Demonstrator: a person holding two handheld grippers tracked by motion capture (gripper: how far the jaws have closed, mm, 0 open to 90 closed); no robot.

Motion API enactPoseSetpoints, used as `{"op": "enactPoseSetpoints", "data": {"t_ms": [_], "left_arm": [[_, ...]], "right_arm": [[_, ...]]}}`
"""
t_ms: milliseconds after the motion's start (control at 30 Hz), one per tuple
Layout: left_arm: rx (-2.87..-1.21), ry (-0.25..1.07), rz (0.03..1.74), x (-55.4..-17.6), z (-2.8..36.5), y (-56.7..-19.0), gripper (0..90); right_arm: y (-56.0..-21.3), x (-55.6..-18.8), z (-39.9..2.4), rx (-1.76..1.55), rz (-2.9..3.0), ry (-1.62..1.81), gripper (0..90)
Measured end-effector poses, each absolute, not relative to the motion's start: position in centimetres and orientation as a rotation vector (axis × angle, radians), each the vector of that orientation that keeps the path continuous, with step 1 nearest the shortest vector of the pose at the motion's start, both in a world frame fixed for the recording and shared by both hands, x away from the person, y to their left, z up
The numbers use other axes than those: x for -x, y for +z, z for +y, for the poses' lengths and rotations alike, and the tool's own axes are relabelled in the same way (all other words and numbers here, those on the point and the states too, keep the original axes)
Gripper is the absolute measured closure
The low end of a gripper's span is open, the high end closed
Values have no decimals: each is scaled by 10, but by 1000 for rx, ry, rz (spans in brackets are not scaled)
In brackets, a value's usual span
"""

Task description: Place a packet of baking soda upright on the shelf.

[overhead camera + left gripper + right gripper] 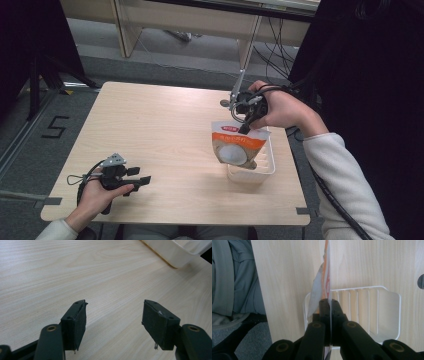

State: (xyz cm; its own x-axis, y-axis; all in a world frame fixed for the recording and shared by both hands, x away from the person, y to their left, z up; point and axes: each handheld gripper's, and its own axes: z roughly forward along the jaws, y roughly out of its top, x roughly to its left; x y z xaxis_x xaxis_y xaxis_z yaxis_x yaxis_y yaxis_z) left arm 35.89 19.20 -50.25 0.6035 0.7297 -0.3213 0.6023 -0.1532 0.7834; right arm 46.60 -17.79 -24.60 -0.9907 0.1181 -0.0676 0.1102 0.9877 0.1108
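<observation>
Right gripper [243,128] clamped on the top edge of the food pouch [237,145], hanging over the white basket [270,167]. Probably light, floppy, slick film; best pinched at the flat sealed rim. Left gripper [145,180] released, jaws apart, low over the table [165,125].

Taped "5" on floor [55,126]

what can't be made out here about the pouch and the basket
- Pouch print: too small and blurred in the high view; edge-on in the right gripper view.
- Pouch's lower edge: whether it touches the white basket is unclear, the pouch hides it in the high view.
- Basket inside: front part covered by the pouch and right claw.
- Basket in the left gripper view: cut off by the top edge.
</observation>
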Motion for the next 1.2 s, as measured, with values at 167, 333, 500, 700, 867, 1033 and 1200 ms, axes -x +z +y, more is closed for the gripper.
{"op": "enactPoseSetpoints", "data": {"t_ms": [167,333,500,700,867,1033,1200], "left_arm": [[-1845,164,1076,-359,192,-502,353],[-1844,164,1076,-359,192,-502,353],[-1846,165,1077,-359,192,-502,353],[-1846,165,1079,-359,193,-503,353],[-1849,167,1078,-359,193,-503,353],[-1851,167,1079,-359,193,-502,353],[-1850,169,1078,-359,193,-503,353]], "right_arm": [[-246,-466,-184,-169,3067,143,900],[-246,-465,-188,-162,3068,130,900],[-247,-464,-193,-173,3067,119,900],[-247,-462,-197,-161,3065,99,900],[-248,-463,-199,-133,3069,95,900],[-249,-463,-203,-96,3076,86,900],[-248,-460,-206,-145,3084,57,900]]}}
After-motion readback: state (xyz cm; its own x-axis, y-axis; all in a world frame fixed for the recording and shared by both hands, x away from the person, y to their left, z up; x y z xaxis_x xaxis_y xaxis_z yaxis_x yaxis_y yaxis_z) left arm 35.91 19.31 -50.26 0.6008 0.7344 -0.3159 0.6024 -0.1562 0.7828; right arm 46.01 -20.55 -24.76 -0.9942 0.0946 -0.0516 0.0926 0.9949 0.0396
